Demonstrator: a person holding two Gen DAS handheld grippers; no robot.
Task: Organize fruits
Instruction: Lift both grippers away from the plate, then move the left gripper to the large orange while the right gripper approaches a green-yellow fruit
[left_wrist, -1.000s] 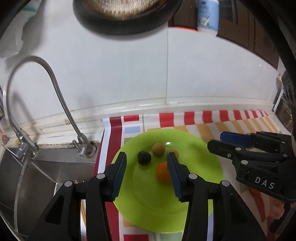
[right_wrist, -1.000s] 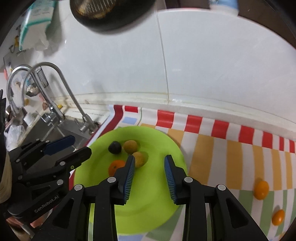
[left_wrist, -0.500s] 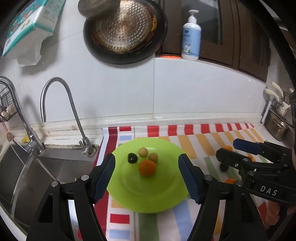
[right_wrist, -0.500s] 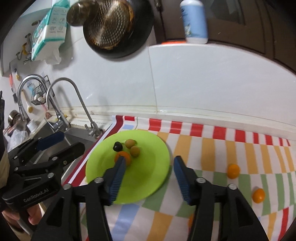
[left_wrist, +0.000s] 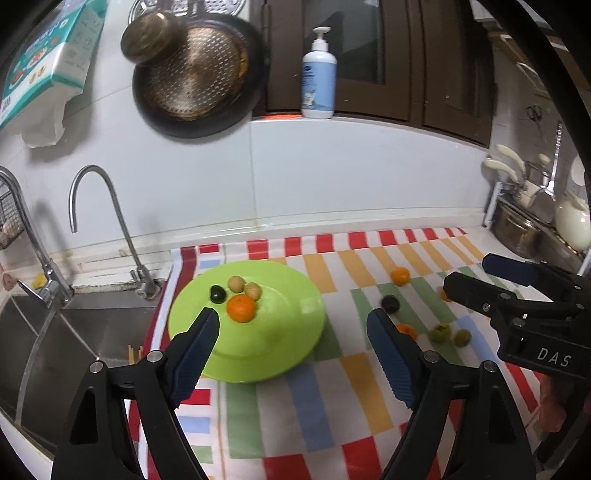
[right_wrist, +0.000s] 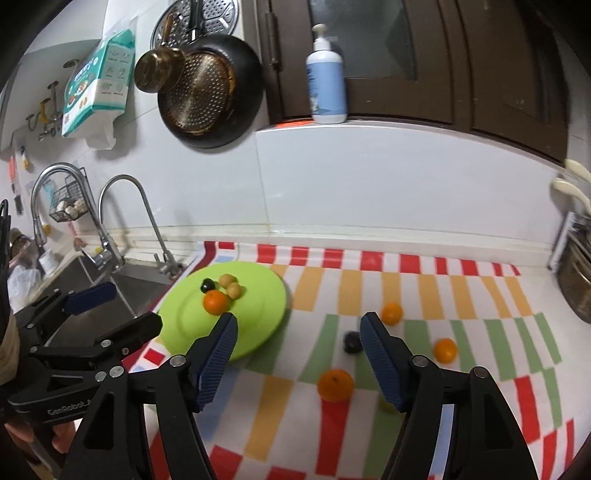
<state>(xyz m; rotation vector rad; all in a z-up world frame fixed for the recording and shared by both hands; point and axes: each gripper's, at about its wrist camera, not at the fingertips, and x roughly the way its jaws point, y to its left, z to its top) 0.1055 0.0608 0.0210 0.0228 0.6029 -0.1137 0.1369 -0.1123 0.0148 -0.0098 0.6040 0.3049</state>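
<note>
Fingers of the left gripper (left_wrist: 291, 328) stand spread wide, having just been opening, nothing between the blue pads. Right gripper (right_wrist: 297, 332) likewise: jaws apart, just been opening, empty.

Writing: "DAS" in white on the right gripper's body, seen from the left wrist view; "GenRobot" on the left gripper's body (right_wrist: 70, 402), seen from the right wrist view. Pump bottle (left_wrist: 319, 79) on the ledge carries a blue label, text too small to read. Printed packet (right_wrist: 99, 83) hangs on the wall; its print is illegible.

Green plate (left_wrist: 291, 332) sits on the striped cloth (left_wrist: 317, 406) beside the sink (left_wrist: 40, 354). On the plate: one orange (left_wrist: 241, 308), one dark fruit (left_wrist: 218, 294), two tan fruits (left_wrist: 236, 283) touching near the orange.

Loose on the cloth, right of the plate: orange fruits, a dark one (right_wrist: 351, 341).

Left view alone shows two greenish fruits (left_wrist: 440, 333) and a pot rack at far right. Right view alone shows a large orange (right_wrist: 335, 384) near the camera, a wire basket (right_wrist: 68, 205) by the taps, and part of a hand (right_wrist: 55, 439) under the left gripper.
</note>
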